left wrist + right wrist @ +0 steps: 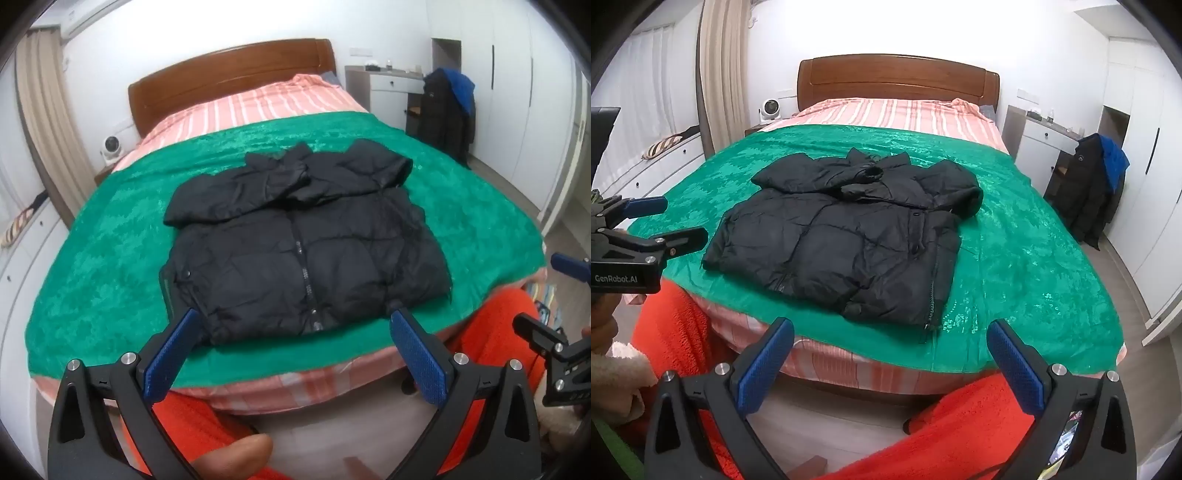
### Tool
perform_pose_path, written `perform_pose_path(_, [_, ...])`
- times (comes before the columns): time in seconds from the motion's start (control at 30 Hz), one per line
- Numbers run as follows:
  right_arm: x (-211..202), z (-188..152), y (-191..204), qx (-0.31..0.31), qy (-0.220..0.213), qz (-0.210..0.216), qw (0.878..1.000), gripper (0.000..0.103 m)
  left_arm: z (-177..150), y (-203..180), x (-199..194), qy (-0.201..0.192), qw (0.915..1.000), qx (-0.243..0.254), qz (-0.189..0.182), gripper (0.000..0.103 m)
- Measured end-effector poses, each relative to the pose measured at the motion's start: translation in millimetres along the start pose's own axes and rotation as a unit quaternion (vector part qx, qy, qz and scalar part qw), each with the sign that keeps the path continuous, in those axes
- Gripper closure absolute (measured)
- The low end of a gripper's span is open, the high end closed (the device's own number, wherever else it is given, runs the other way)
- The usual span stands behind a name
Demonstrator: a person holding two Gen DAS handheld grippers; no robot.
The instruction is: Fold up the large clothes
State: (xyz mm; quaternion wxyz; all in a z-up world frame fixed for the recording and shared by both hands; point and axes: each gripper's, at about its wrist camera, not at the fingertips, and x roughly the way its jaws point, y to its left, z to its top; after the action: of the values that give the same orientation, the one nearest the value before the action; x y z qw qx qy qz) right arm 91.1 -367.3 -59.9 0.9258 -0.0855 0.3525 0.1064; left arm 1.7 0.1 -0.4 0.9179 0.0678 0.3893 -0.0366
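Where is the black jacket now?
In both views the black jacket lies on the green blanket, near the bed's foot edge, ahead of both open grippers.

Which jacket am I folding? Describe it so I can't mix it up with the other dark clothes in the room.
Start at the bed with the wooden headboard. On its green blanket, near the foot end, lies a black puffer jacket, front up, sleeves folded across its chest. Unlike the dark coats hanging by the white desk, it lies flat and has no blue garment on it.

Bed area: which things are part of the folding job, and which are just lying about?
Job: black puffer jacket, green blanket under it, left gripper, right gripper, both open.
Lying about: coats on chair, small fan, striped cushion.
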Motion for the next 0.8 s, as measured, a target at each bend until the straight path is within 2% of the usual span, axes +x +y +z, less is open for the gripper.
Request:
perform_pose_path(0.13, [-6,0,2,-0.010,-0.018,-0.001,1.000,0.000,0,2,0,-0.001,0.9999,-0.007,-0.013,0.000])
perform_pose_path(0.23, [-3,2,9,-0.010,-0.011,0.006,1.000,0.000,-10,6,-7,-0.031,0.9995,-0.007,-0.008,0.000])
perform_pose_path(0.37, [-2,2,11,-0.016,-0.006,0.014,1.000,0.000,-4,3,-6,-0.012,0.9999,-0.002,-0.012,0.000])
perform_pose_path(0.8, [4,1,14,-0.019,-0.005,0.025,1.000,0.000,-3,14,-5,-0.020,0.9994,-0.026,-0.002,0.000])
